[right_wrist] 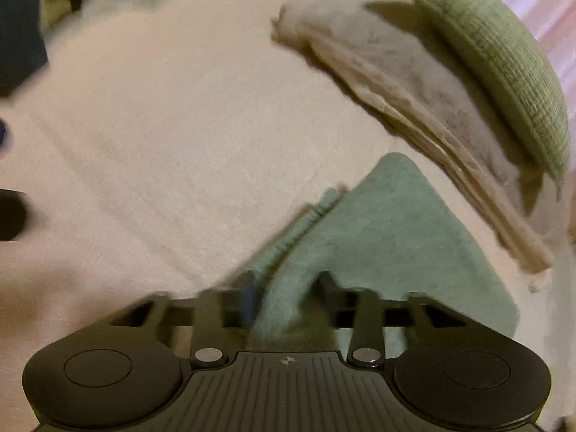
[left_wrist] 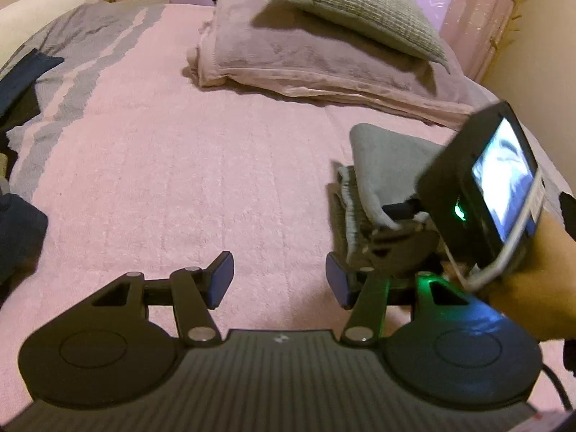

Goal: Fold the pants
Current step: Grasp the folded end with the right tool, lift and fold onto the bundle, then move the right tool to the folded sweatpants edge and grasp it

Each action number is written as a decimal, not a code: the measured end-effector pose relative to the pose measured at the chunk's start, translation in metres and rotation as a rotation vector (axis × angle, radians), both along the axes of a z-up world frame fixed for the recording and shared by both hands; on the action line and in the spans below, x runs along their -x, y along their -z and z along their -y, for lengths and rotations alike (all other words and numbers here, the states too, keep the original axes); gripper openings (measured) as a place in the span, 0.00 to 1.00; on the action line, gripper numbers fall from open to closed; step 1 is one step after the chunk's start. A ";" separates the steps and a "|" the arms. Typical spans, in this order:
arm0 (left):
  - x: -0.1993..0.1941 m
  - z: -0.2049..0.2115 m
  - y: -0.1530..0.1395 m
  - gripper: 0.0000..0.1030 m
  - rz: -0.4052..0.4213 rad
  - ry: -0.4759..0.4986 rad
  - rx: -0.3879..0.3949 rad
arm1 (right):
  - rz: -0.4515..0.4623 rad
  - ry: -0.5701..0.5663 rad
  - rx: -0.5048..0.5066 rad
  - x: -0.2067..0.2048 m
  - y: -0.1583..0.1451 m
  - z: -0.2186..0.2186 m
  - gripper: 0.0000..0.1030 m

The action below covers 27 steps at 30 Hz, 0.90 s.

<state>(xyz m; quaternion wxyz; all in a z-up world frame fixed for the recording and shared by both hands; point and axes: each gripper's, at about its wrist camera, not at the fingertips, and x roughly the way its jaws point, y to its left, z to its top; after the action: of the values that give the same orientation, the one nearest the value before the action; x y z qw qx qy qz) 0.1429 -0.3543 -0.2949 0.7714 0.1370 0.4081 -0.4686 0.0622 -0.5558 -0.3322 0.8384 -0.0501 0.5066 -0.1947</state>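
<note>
The grey pants (left_wrist: 381,165) lie as a folded bundle on the pink bedspread (left_wrist: 180,162), to the right of my left gripper (left_wrist: 280,280). That gripper hovers open over bare bedspread with nothing between its fingers. A hand holds my right gripper (left_wrist: 392,216) at the bundle's near edge, where the top fold is lifted into a ridge. In the right wrist view, which is motion-blurred, the pants (right_wrist: 388,223) fill the lower right. My right gripper (right_wrist: 288,295) is shut on a bunched fold of them.
A folded mauve blanket (left_wrist: 306,57) with a checked grey pillow (left_wrist: 360,7) on top lies at the bed's far right. Dark garments (left_wrist: 21,82) lie at the left edge, and another dark piece (left_wrist: 18,237) sits nearer. A wall runs along the right side.
</note>
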 end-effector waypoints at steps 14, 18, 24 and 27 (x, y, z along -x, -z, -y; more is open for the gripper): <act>0.045 0.136 0.007 0.48 -0.103 0.259 0.090 | 0.306 0.372 -0.483 0.211 0.008 0.131 0.49; 0.056 0.173 0.044 0.45 -0.090 0.340 -0.011 | 0.308 0.351 -0.555 0.233 0.033 0.151 0.49; 0.040 0.171 0.075 0.33 -0.082 0.381 -0.086 | 0.308 0.349 -0.575 0.241 0.016 0.160 0.49; 0.039 0.175 0.070 0.33 -0.070 0.391 -0.106 | 0.312 0.400 -0.617 0.249 0.021 0.173 0.50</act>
<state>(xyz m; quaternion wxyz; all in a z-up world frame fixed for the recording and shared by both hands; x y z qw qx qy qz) 0.1036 -0.5289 -0.3648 0.6429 0.2377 0.4243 -0.5917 -0.1865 -0.7289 -0.3534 0.8264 0.3340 0.4078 -0.1982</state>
